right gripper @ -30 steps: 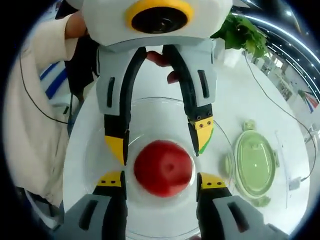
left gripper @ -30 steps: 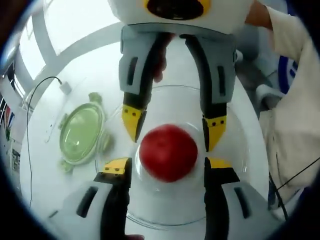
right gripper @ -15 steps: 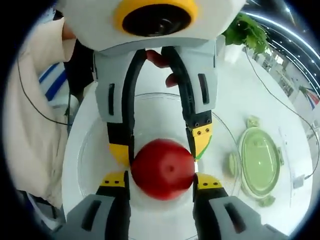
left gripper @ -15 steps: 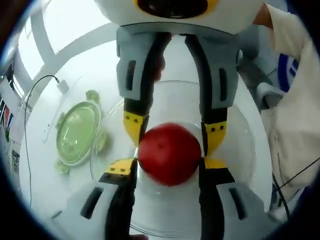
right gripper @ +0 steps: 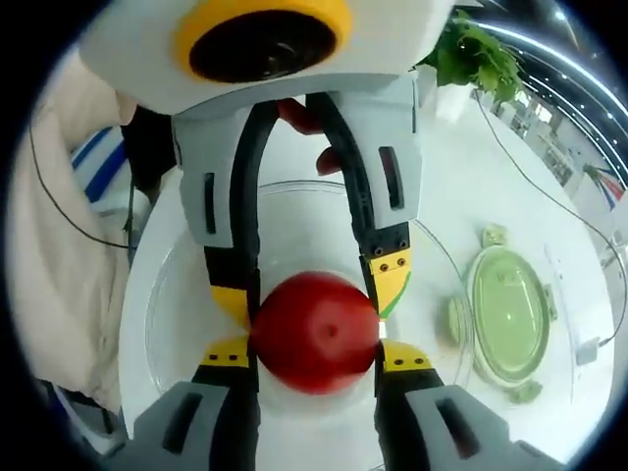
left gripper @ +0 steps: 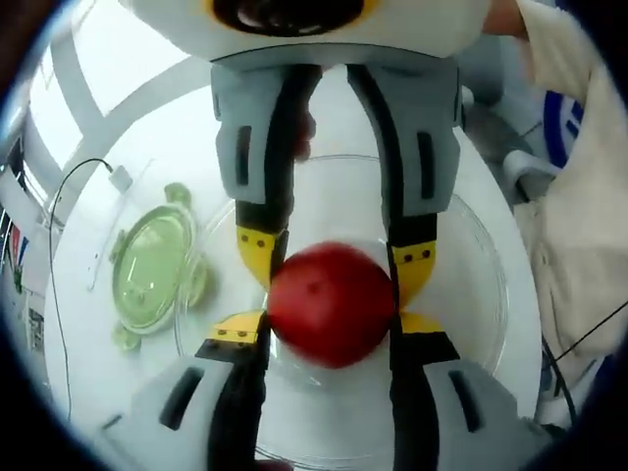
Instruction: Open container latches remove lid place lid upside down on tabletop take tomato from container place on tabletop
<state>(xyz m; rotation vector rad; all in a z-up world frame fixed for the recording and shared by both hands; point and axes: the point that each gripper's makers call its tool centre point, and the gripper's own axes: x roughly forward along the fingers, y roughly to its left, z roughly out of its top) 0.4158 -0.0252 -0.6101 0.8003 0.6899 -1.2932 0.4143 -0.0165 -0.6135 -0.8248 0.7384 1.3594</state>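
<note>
**Both grippers squeeze the tomato**

Left gripper view: the left gripper point(left gripper: 328, 326) pinches the red tomato point(left gripper: 330, 304) in the clear container point(left gripper: 471, 255); the green lid point(left gripper: 152, 267) lies on the white table point(left gripper: 128, 118).

Right gripper view: the right gripper point(right gripper: 314, 355) pinches it too; the taking-out step is on; next I think comes a slow lift, then down beside the lid.

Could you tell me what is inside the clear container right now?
Inside the clear container sits one red tomato, with the left hand-held gripper and right hand-held gripper closed on it from opposite sides. The tomato hides the container floor beneath it.
</note>
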